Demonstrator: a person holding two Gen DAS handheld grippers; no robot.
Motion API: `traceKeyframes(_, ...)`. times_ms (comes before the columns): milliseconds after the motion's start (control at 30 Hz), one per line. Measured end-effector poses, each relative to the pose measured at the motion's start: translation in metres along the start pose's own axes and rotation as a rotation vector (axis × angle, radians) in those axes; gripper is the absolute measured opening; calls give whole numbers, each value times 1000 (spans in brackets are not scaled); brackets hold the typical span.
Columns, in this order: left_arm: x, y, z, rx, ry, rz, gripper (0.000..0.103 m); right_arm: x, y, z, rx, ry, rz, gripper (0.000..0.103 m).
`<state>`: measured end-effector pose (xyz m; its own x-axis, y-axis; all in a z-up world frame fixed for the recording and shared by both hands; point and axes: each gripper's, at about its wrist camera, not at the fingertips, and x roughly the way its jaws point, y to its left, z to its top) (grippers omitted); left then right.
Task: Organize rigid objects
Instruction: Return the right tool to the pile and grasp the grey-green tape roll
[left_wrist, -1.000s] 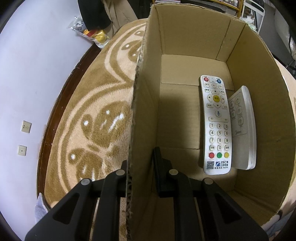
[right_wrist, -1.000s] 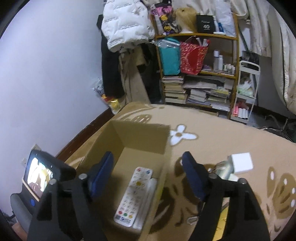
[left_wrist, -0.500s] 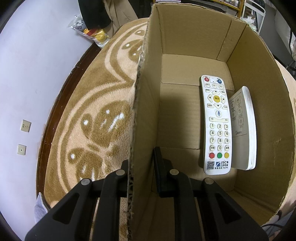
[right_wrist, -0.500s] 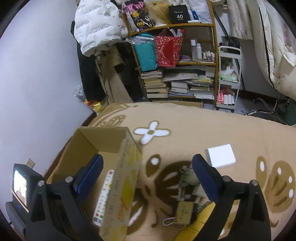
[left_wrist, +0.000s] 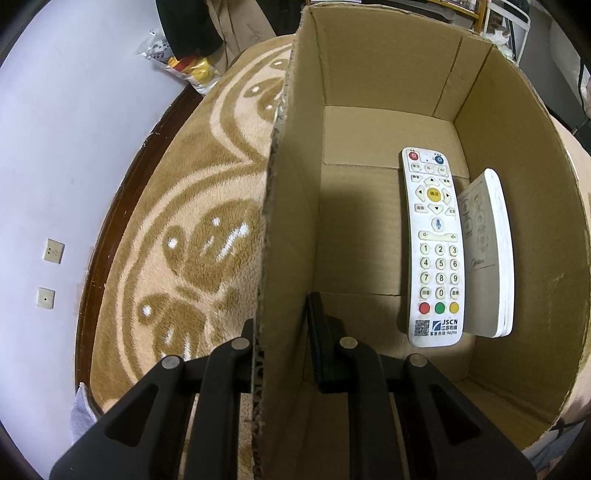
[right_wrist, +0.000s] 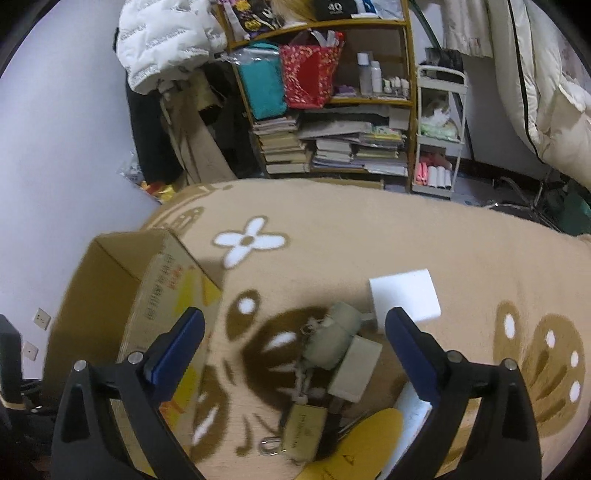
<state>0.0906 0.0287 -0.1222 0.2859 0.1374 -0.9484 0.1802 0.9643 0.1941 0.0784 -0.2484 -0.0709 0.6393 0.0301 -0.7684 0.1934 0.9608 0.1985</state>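
Note:
My left gripper (left_wrist: 282, 332) is shut on the near left wall of the cardboard box (left_wrist: 284, 206), one finger inside and one outside. On the box floor lie a white button remote (left_wrist: 434, 247) and a second white remote (left_wrist: 487, 254) leaning against the right wall. In the right wrist view the same box (right_wrist: 155, 295) stands at the left. My right gripper (right_wrist: 295, 343) is open with nothing between its blue pads, above a pile on the carpet: a beige pouch (right_wrist: 332, 339), a small beige block (right_wrist: 354, 369), a brass padlock (right_wrist: 304, 432) and a white box (right_wrist: 404, 295).
A patterned tan carpet (right_wrist: 369, 240) covers the surface. A yellow item (right_wrist: 354, 450) and a white sheet (right_wrist: 410, 417) lie at the near edge. Behind stand a cluttered bookshelf (right_wrist: 332, 129), a white rack (right_wrist: 439, 147) and hanging clothes (right_wrist: 166, 40). A wall (left_wrist: 55, 147) is close on the left.
My right gripper swung rightward from over the box to above the pile on the carpet and sank, its jaws widening. The left gripper and box stayed put.

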Motion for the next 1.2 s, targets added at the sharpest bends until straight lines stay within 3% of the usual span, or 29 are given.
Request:
traceKeyframes(267, 0, 0, 1, -2, 2, -2, 15, 22, -20, -5, 6, -4, -35, 101)
traceKeyframes(333, 0, 0, 1, -2, 2, -3, 15, 26, -24, -6, 7, -2, -37, 92)
traceKeyframes(400, 0, 0, 1, -2, 2, -2, 15, 31, -28, -7, 19, 17, -17, 73)
traceKeyframes(433, 0, 0, 1, 0, 2, -1, 15, 35, -29, -7, 26, 33, -5, 71)
traceKeyframes(633, 0, -1, 1, 0, 2, -1, 15, 47, -30, -12, 28, 60, 7, 67)
traceKeyframes(800, 1, -1, 1, 2, 4, -1, 16, 55, -25, -9, -11, 70, 2, 56)
traceKeyframes(1133, 2, -2, 1, 5, 7, 2, 16, 64, -23, -7, -36, 96, -14, 54)
traceKeyframes(1200, 2, -2, 1, 5, 6, 3, 16, 68, -22, -8, -43, 112, -26, 44)
